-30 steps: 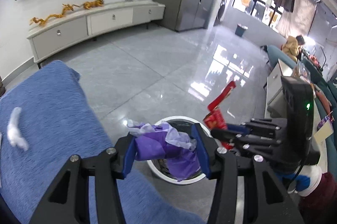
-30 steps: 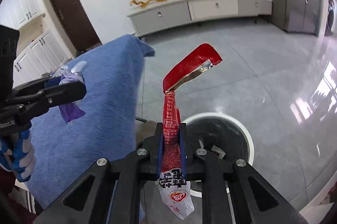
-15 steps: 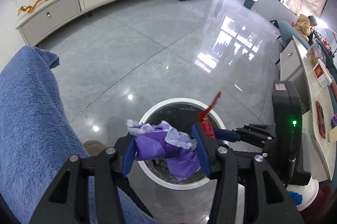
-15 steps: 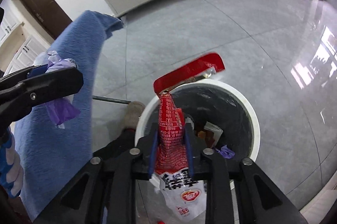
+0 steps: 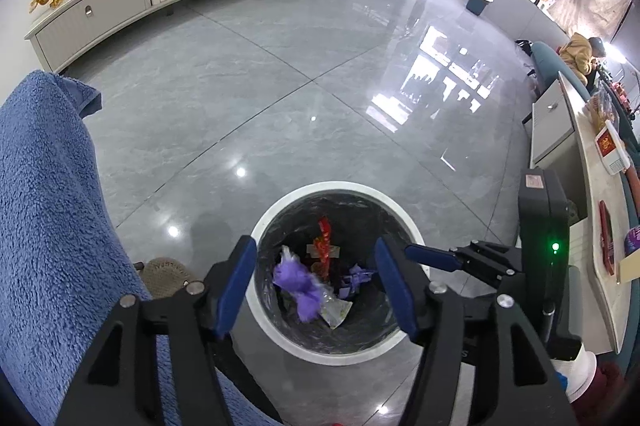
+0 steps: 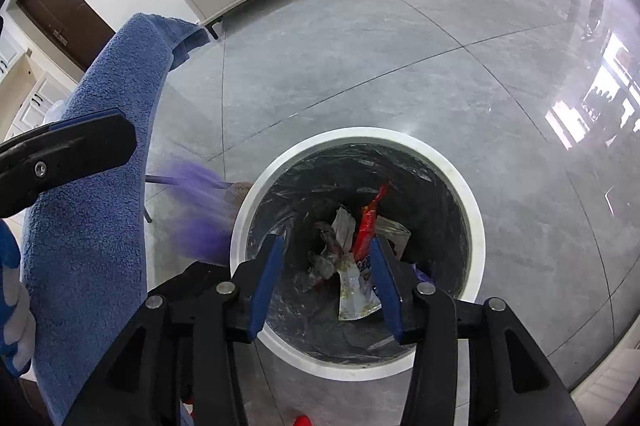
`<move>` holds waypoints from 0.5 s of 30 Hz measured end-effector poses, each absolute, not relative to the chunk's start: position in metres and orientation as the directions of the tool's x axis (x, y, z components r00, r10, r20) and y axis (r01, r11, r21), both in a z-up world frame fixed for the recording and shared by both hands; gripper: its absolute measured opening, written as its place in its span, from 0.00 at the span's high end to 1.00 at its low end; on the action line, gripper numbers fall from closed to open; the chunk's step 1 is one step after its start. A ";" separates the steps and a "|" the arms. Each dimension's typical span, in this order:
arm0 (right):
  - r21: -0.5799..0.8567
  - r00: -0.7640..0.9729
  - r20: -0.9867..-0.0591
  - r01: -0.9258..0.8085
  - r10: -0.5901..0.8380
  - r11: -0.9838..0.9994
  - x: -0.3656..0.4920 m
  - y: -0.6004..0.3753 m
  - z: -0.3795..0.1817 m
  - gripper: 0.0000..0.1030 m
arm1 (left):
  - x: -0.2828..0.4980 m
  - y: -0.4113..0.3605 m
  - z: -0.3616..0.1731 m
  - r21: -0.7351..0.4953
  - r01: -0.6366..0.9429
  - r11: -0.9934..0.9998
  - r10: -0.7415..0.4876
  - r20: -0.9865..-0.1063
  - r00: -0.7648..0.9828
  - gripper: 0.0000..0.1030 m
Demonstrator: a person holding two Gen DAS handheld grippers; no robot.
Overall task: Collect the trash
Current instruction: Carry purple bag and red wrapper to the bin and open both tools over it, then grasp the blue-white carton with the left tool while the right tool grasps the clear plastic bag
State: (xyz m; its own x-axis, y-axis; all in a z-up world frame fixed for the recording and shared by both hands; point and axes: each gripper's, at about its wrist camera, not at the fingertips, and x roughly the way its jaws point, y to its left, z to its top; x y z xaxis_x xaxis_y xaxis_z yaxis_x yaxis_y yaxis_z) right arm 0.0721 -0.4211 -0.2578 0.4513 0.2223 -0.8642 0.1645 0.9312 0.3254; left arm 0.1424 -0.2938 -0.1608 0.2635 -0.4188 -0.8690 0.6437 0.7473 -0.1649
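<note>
Below, at lower centre of both views, the left gripper (image 5: 316,280) and right gripper (image 6: 328,280) hang wide apart and empty over the white-rimmed bin (image 5: 408,226). Inside it lie the purple glove (image 5: 298,284) and red wrapper (image 6: 366,226), beside the blue towel (image 5: 44,210) at left.

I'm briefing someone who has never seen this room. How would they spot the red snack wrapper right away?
Find the round white-rimmed trash bin on the grey tile floor, beside the blue blanket. Look down into its black liner: the red snack wrapper stands on end near the middle. It is the only red, long, narrow piece among crumpled pale and purple scraps.
</note>
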 end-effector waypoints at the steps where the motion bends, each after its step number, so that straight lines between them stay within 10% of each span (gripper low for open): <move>1: 0.321 0.453 -0.865 0.165 0.218 0.933 0.070 -0.421 -0.255 0.53 | 0.141 -0.293 -0.159 -0.172 0.643 0.746 -0.425 -0.866 0.262 0.41; 15: 0.272 0.518 -0.841 0.154 0.157 0.950 0.048 -0.409 -0.196 0.47 | 0.119 -0.253 -0.092 -0.233 0.637 0.735 -0.551 -0.753 0.360 0.33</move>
State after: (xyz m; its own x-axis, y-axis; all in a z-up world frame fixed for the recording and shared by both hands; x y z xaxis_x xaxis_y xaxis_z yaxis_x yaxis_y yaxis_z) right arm 0.0485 -0.4085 -0.1963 0.5180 0.1570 -0.8408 0.1542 0.9498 0.2723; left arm 0.1192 -0.2532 -0.0924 0.3600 -0.5512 -0.7527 0.6372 0.7346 -0.2332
